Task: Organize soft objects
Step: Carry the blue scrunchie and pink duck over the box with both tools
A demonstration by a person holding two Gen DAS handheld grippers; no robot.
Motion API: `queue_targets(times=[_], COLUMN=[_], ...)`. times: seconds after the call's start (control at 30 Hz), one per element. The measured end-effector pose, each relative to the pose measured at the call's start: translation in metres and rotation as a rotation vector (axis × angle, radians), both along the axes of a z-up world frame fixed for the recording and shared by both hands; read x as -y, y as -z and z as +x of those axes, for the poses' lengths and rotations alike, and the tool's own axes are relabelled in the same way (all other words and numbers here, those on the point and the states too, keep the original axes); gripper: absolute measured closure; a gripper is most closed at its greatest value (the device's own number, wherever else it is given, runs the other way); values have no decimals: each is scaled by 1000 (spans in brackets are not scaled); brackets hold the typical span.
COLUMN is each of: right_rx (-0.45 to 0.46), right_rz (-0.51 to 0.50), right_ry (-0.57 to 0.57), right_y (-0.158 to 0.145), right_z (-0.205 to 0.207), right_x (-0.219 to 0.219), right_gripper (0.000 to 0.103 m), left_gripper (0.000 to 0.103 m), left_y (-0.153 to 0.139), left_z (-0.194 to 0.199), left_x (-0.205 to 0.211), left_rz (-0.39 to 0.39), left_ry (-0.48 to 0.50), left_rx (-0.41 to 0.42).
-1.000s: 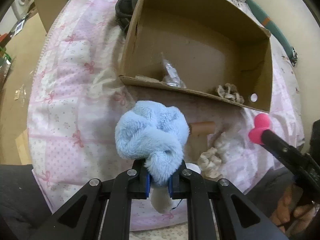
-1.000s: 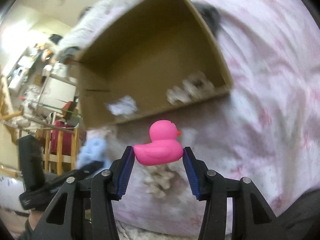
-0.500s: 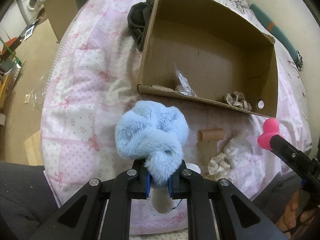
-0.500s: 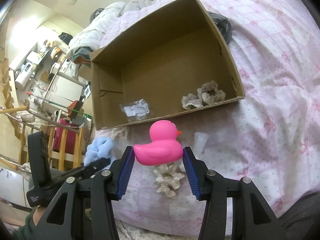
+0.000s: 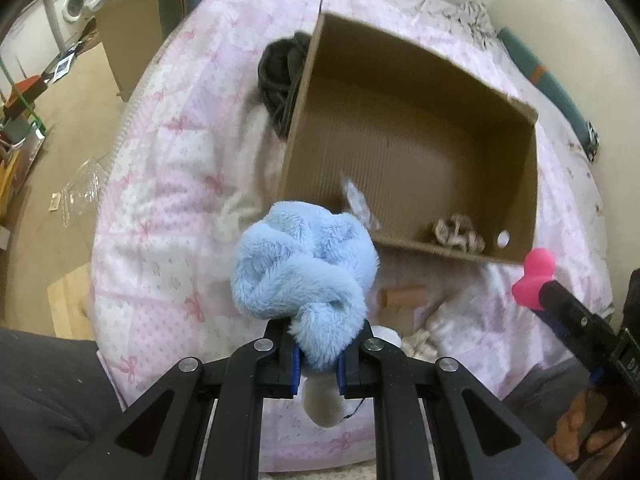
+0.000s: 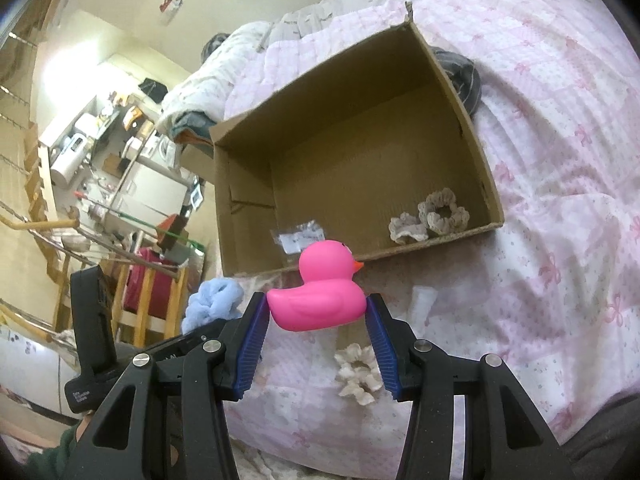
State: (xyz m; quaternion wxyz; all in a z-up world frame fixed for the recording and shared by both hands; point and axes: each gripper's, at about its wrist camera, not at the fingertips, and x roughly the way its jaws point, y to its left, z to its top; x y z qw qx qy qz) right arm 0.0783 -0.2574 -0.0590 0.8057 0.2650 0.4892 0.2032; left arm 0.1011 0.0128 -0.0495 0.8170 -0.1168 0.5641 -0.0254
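Observation:
My left gripper (image 5: pixel 318 354) is shut on a fluffy light blue scrunchie (image 5: pixel 304 268), held above the bed just short of the near wall of an open cardboard box (image 5: pixel 516 184). My right gripper (image 6: pixel 316 320) is shut on a pink rubber duck (image 6: pixel 320 292), held in front of the same box (image 6: pixel 472 136). The duck (image 5: pixel 534 276) also shows at the right of the left wrist view. The blue scrunchie (image 6: pixel 214 304) shows at the left of the right wrist view. Inside the box lie beige scrunchies (image 6: pixel 432 216) and a clear plastic packet (image 6: pixel 298 236).
A pink patterned quilt (image 6: pixel 560 160) covers the bed. A cream scrunchie (image 6: pixel 358 374) and a small tube (image 5: pixel 404 294) lie on it before the box. A dark bundle of cloth (image 5: pixel 280 76) sits by the box's far left corner. The floor (image 5: pixel 48 184) lies to the left.
Both grippers have moved towards the box, each still holding its object. The blue scrunchie now overlaps the box's near wall in the left wrist view.

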Motion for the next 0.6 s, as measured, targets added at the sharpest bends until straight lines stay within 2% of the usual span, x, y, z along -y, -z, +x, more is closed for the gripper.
queue_targets(times=[0.13, 0.3, 0.47, 0.6], right_rx=[34, 86, 123, 141], right_rz=[42, 32, -22, -77], right_ry=[3, 6, -4, -6], right_y=[-13, -36, -50, -48], right_z=[4, 18, 46, 70], right_x=[4, 6, 7, 7], right_gripper=[51, 51, 51, 51], left_gripper=[91, 91, 91, 91], left_y=[-20, -44, -58, -54], left_z=[10, 34, 65, 85], left_x=[-3, -1, 4, 10], left_rz=[-11, 21, 56, 83], left_ry=[-10, 7, 26, 34], left_rx=[46, 114, 166, 194])
